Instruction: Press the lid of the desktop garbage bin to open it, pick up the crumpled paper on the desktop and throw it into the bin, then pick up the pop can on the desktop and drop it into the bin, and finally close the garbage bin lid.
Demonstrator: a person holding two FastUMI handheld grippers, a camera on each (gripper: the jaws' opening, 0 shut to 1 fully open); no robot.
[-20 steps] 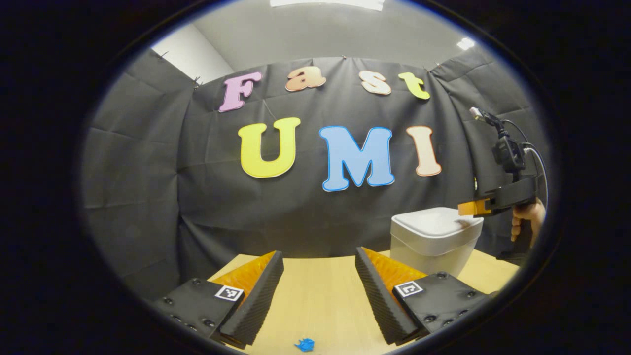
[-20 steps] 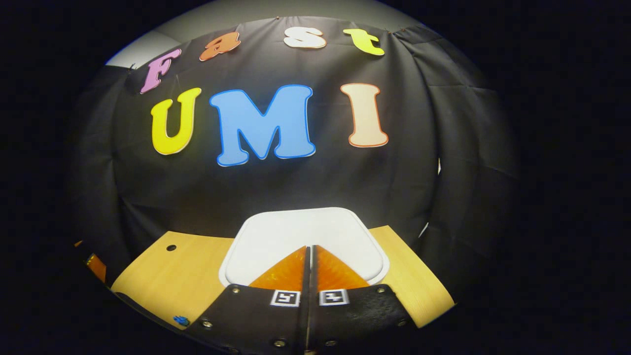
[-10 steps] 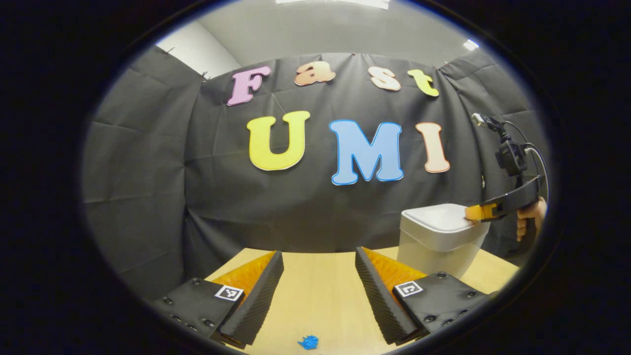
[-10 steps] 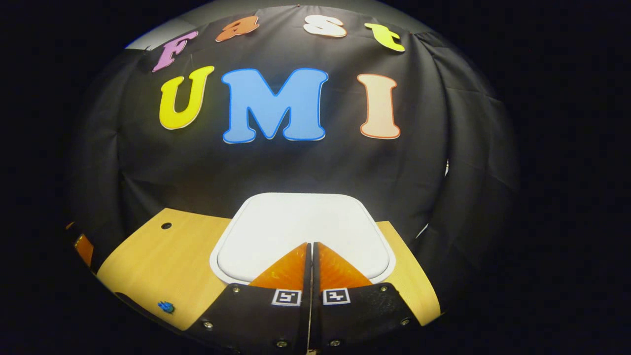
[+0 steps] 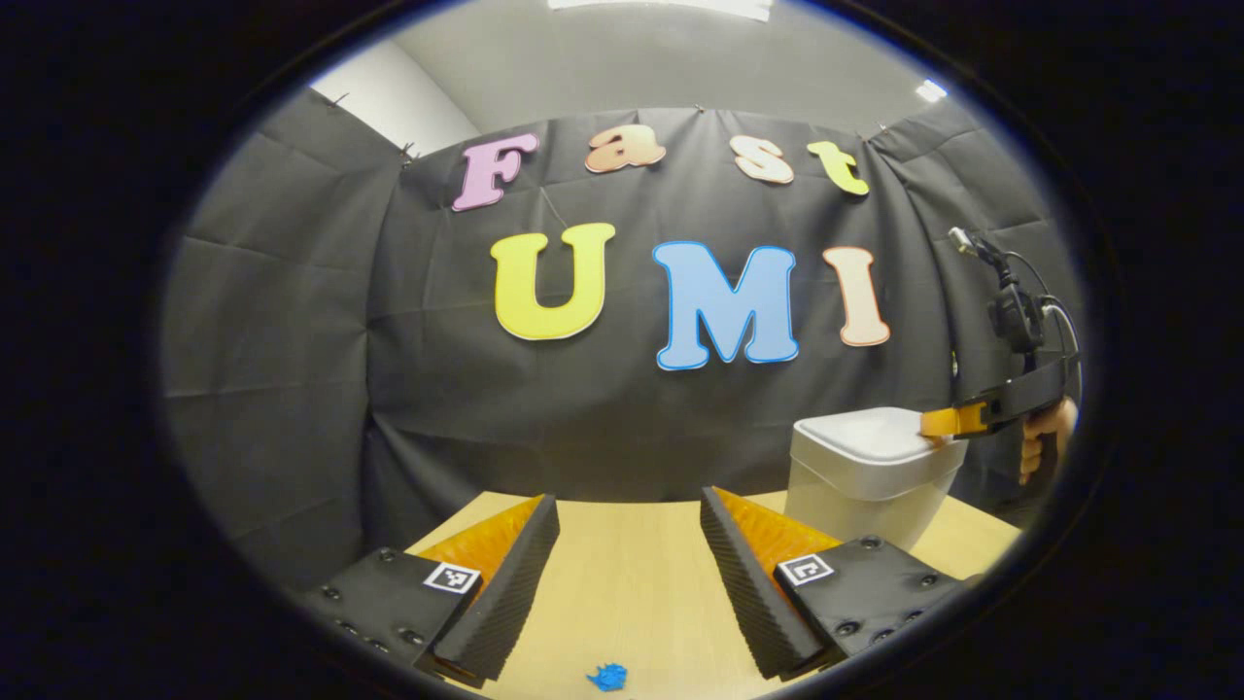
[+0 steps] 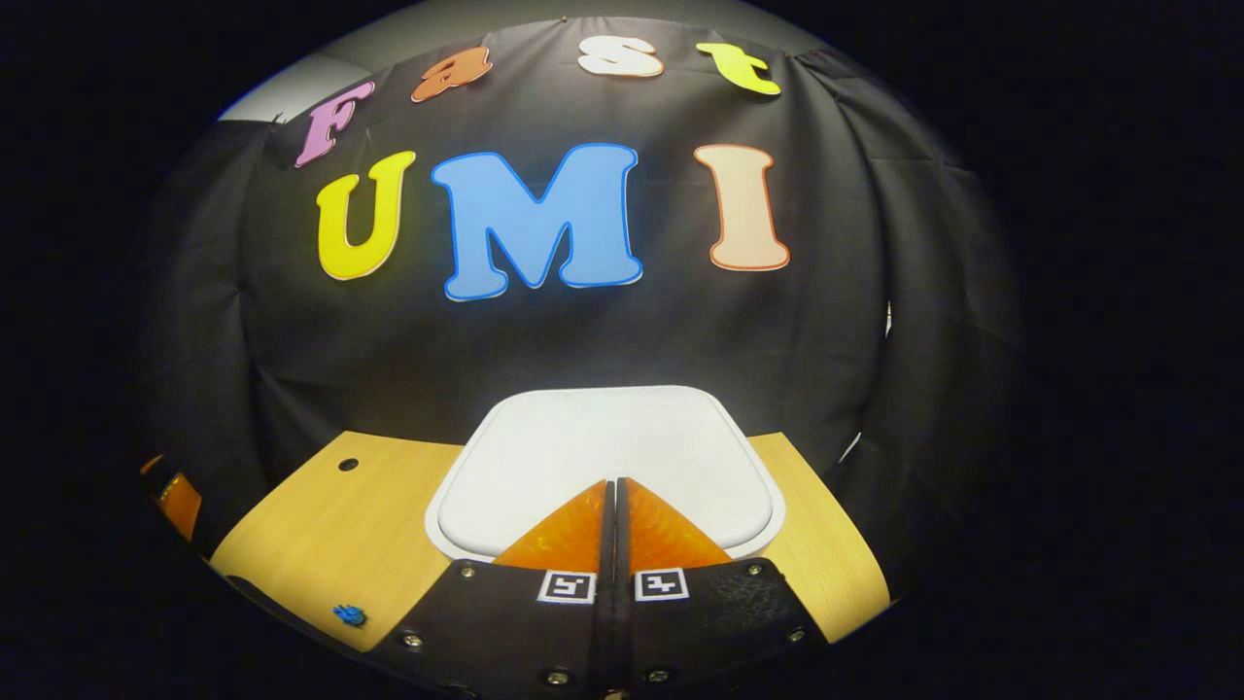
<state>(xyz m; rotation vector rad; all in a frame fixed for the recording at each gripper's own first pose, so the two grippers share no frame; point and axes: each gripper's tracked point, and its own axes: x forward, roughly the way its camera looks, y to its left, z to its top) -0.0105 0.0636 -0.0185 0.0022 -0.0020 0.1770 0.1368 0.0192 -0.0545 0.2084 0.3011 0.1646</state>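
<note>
**Lid press under way, nothing binned yet**

Pale wooden surface (image 5: 632, 574) and black cloth wall frame the whole job. At the far right end of the surface stands the white plastic desktop bin (image 5: 870, 476), rounded and squat, its flat white lid (image 6: 603, 457) lying closed and level on top. The right hand-held gripper (image 6: 614, 483) has its two fingers pressed together into one wedge, and the tip sits on the near edge of that lid; from the left gripper view the same tool (image 5: 941, 422) reaches in from the side, a person's hand (image 5: 1045, 433) around its handle, its tip touching the lid's right rim. I would judge this to be the opening press itself, with the lid not yet sprung.

Further out, the left hand-held gripper (image 5: 630, 510) hangs low over the middle of the surface, fingers wide apart and holding nothing. Just below it lies a small blue crumpled scrap (image 5: 607, 677), well apart from the bin, which may be the paper to be thrown away, though it is too small to be sure.

So everything is left: opening, the paper, the can, and closing.
</note>
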